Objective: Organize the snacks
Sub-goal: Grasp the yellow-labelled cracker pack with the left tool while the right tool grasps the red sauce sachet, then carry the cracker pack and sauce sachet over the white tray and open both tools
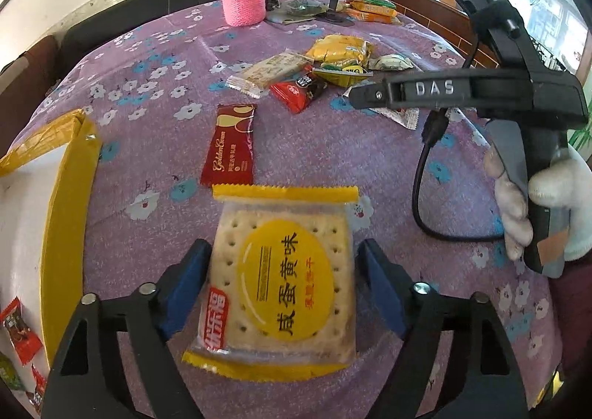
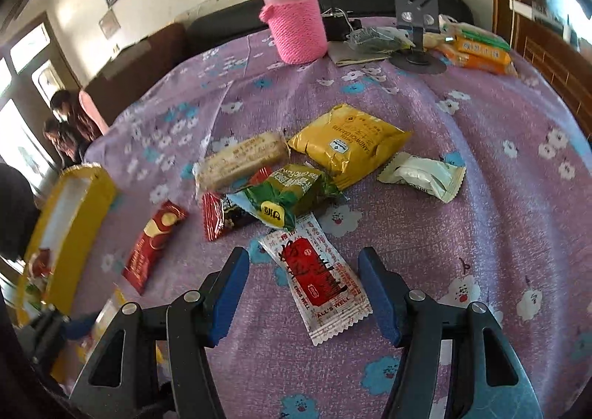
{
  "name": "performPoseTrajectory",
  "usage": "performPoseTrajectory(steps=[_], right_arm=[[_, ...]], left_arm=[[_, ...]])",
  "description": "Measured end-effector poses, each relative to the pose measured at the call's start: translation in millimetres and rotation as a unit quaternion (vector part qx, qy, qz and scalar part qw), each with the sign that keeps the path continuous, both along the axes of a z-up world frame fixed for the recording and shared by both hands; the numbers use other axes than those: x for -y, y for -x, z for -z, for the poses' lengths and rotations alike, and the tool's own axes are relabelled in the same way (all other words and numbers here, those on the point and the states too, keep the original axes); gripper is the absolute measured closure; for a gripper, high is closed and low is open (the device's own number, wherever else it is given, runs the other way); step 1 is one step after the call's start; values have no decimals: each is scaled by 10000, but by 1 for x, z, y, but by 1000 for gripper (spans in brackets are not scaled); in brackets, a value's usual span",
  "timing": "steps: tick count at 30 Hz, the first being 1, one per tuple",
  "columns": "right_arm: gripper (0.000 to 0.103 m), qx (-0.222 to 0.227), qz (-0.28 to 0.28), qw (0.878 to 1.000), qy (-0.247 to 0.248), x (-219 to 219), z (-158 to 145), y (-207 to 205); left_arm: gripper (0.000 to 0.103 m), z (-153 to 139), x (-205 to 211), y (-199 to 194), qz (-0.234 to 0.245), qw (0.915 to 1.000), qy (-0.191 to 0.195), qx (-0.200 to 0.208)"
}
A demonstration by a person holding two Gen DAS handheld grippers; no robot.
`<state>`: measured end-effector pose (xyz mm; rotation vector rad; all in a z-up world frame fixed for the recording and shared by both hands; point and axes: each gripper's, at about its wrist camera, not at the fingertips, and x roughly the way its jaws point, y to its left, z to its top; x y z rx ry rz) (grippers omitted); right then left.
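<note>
The left gripper (image 1: 283, 271) holds a yellow-edged cracker packet (image 1: 285, 278) between its blue pads (image 1: 185, 289), squeezed across the packet's width so that the flat face stays up and the printed label readable; the packet seems lifted clear of the purple flowered worktop (image 1: 155, 145), though I cannot tell that for certain. To the left stands the yellow-rimmed box (image 1: 64, 197), open at the top, with a few small red packets already inside (a sign, I judge, that this is where the snacks are being gathered), so the cracker packet is probably bound there next. The right gripper (image 2: 303, 289) hangs with its jaws spread wide and empty above a white-and-red sachet (image 2: 318, 278), which lies flat on the worktop between the two fingers without touching either; a squeeze from here would likely catch it by its long edges. Just beyond it sits the loose heap: a green packet (image 2: 288, 193), a big yellow bag (image 2: 347, 141), a pale biscuit bar (image 2: 240, 160) and a white wrapper (image 2: 421, 175). A dark red wafer stick (image 2: 153, 245) lies apart, near the box.
</note>
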<state>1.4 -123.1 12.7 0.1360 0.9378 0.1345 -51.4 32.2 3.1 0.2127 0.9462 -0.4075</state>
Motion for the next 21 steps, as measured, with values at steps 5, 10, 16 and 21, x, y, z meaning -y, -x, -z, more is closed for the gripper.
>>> performPoseTrajectory(steps=[5, 10, 16, 21], right_arm=[[44, -12, -82, 9985, 540, -12, 2, 2], [73, -13, 86, 9978, 656, -7, 0, 1], [79, 24, -61, 10000, -6, 0, -5, 4], [79, 156, -101, 9996, -224, -3, -7, 8]], left_arm=[[34, -2, 0, 2, -55, 10000, 5, 70], [34, -3, -6, 5, -290, 9995, 56, 57], [34, -17, -31, 16, -625, 9969, 468, 85], [34, -32, -60, 29, -906, 9919, 868, 185]])
